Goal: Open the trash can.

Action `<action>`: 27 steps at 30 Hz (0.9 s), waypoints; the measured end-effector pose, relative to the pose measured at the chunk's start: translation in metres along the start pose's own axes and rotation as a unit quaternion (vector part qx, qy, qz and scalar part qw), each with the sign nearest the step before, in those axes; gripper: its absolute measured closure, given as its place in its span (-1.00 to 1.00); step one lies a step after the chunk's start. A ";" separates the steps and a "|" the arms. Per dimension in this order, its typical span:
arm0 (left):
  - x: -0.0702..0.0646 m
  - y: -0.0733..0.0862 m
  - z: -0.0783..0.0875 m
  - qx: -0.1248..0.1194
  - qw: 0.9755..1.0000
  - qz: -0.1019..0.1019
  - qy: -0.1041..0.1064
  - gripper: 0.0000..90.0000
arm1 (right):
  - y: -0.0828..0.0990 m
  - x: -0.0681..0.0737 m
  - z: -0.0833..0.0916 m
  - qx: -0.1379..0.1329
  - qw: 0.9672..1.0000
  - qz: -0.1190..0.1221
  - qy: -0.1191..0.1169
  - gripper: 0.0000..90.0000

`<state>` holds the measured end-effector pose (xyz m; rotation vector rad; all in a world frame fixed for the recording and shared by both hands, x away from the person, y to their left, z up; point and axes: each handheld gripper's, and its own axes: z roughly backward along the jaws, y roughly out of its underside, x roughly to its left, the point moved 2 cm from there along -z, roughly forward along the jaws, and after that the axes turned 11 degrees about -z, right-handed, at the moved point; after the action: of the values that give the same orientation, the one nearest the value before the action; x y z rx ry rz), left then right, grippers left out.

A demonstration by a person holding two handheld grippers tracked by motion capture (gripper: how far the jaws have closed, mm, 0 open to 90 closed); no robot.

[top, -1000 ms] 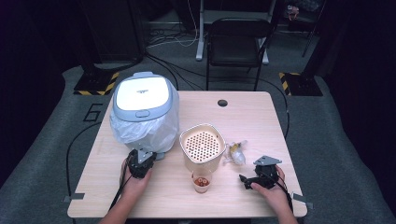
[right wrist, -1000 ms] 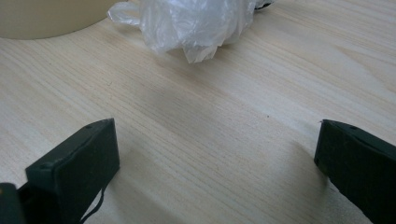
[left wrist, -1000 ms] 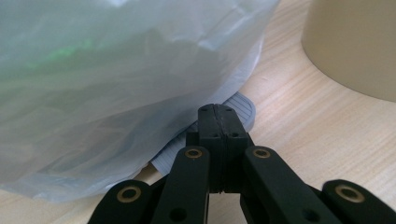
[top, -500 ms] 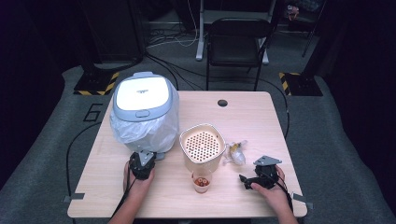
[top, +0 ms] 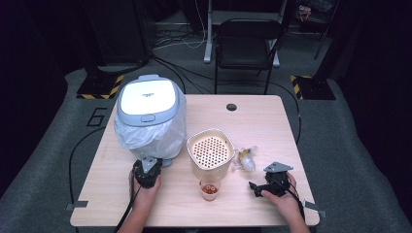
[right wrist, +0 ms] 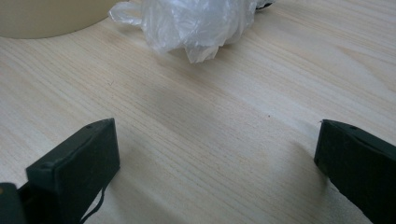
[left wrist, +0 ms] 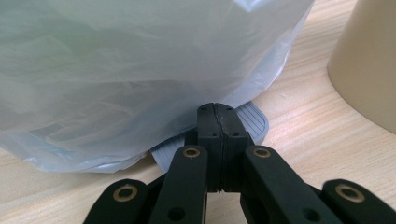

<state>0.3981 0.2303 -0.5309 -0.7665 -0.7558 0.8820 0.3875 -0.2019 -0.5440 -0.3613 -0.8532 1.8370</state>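
Now my left gripper [left wrist: 216, 122], jaws pressed together on nothing, rests its tip on the ribbed grey pedal [left wrist: 252, 125] under the bag-lined grey bin [top: 149, 116] (presumably to pop the lid), right gripper [top: 256, 187] wide apart.

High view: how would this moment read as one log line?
left gripper: shut, at bin pedal | right gripper: open, empty | crumpled plastic: ahead

bin [top: 148, 116] blocks left, bare table [top: 272, 121] beyond
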 end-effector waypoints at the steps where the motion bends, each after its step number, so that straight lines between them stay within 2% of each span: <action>1: -0.002 -0.001 -0.001 0.007 1.000 0.018 0.008 0.99 | 0.000 0.000 0.000 0.000 1.000 0.001 0.000 -1.00; 4: -0.003 -0.002 -0.002 0.013 1.000 0.008 0.006 0.99 | 0.000 0.000 0.000 0.001 1.000 0.000 0.000 -1.00; 9: -0.001 0.001 -0.007 0.031 0.999 0.018 0.018 0.99 | 0.000 0.000 0.000 0.001 1.000 0.001 0.000 -1.00; 10: -0.001 0.001 -0.007 0.033 0.999 0.012 0.018 0.99 | 0.000 0.000 0.000 0.000 1.000 0.000 0.000 -1.00; 12: -0.006 0.001 -0.008 0.030 1.000 -0.001 0.004 0.99 | 0.000 0.000 0.000 0.000 1.000 -0.001 0.000 -1.00; 14: -0.006 0.001 -0.008 0.032 0.999 0.004 0.007 0.99 | 0.000 0.000 0.000 0.001 1.000 0.001 -0.001 -1.00; 16: -0.004 0.002 -0.008 0.031 0.999 0.012 0.011 0.99 | 0.000 0.001 0.000 -0.002 1.000 -0.007 0.001 -1.00; 17: -0.004 0.002 -0.009 0.025 1.000 0.016 0.009 0.99 | 0.000 0.001 0.000 -0.001 1.000 -0.006 0.000 -1.00; 20: -0.005 0.002 -0.008 0.030 0.999 0.009 0.007 0.99 | 0.000 0.000 0.000 0.000 1.000 -0.001 0.000 -1.00; 27: -0.005 0.002 -0.008 0.031 0.999 0.010 0.006 0.97 | 0.000 0.000 0.000 0.001 1.000 0.002 -0.001 -1.00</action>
<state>0.4022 0.2250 -0.5374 -0.7254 -0.7077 0.9134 0.3872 -0.2021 -0.5439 -0.3604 -0.8510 1.8420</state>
